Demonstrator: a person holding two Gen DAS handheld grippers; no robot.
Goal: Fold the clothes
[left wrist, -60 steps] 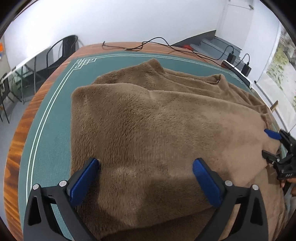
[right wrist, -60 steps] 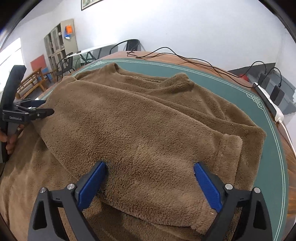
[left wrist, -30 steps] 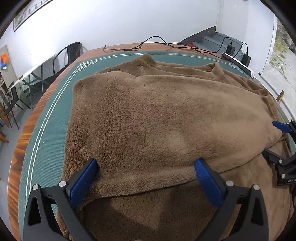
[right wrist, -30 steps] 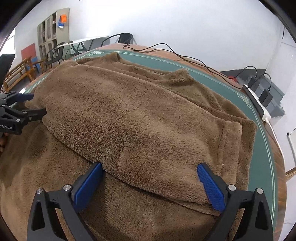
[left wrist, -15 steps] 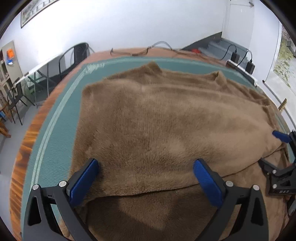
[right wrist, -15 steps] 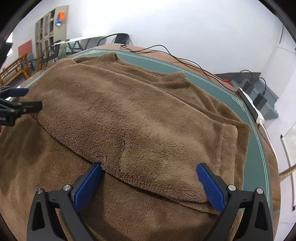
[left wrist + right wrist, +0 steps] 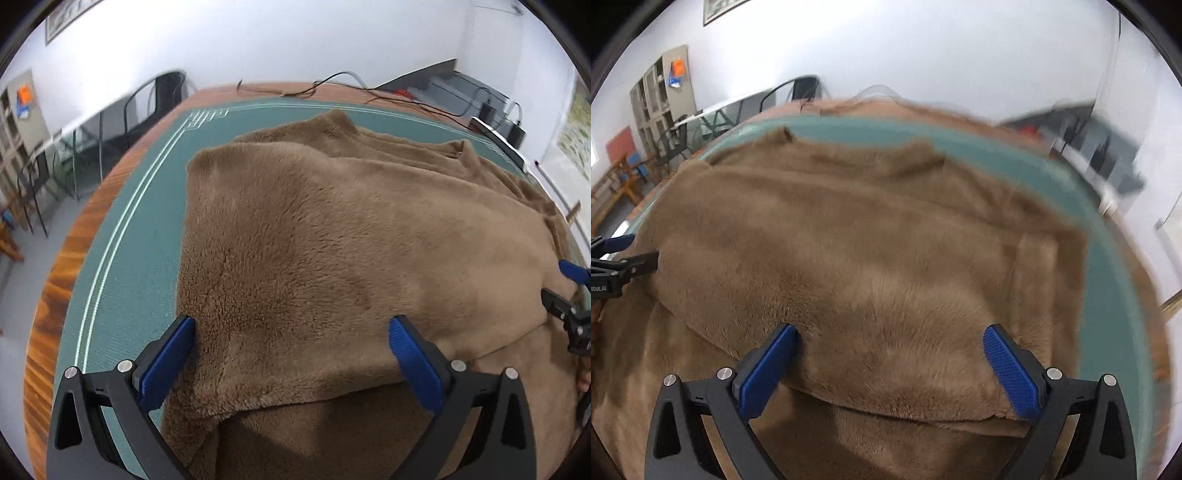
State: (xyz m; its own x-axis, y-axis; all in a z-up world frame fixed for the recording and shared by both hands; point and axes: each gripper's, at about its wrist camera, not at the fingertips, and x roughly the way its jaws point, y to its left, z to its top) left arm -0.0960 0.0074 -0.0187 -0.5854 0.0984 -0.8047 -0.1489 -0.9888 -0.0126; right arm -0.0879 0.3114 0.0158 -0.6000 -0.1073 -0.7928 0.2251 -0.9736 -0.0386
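Note:
A brown fleece garment (image 7: 351, 240) lies spread on the green table mat (image 7: 144, 229), with one layer folded back over the part nearest me. My left gripper (image 7: 291, 350) stands open just above the folded layer's left near corner, blue pads wide apart and holding nothing. In the right wrist view, which is motion-blurred, the same garment (image 7: 871, 258) fills the frame. My right gripper (image 7: 890, 363) is open over the fold's right near edge, by the cuff-like band (image 7: 1038, 280). Each gripper shows at the edge of the other's view.
The mat lies on a wooden table (image 7: 55, 288) with a bare strip along the left. Black cables (image 7: 369, 94) and a power strip (image 7: 495, 140) lie at the far right. Chairs (image 7: 155, 99) and a glass desk stand beyond the table's left side.
Both grippers, open throughout, drew back toward the fold's near edge. The left camera then swung left, and the right view has gone blurred with fast motion.

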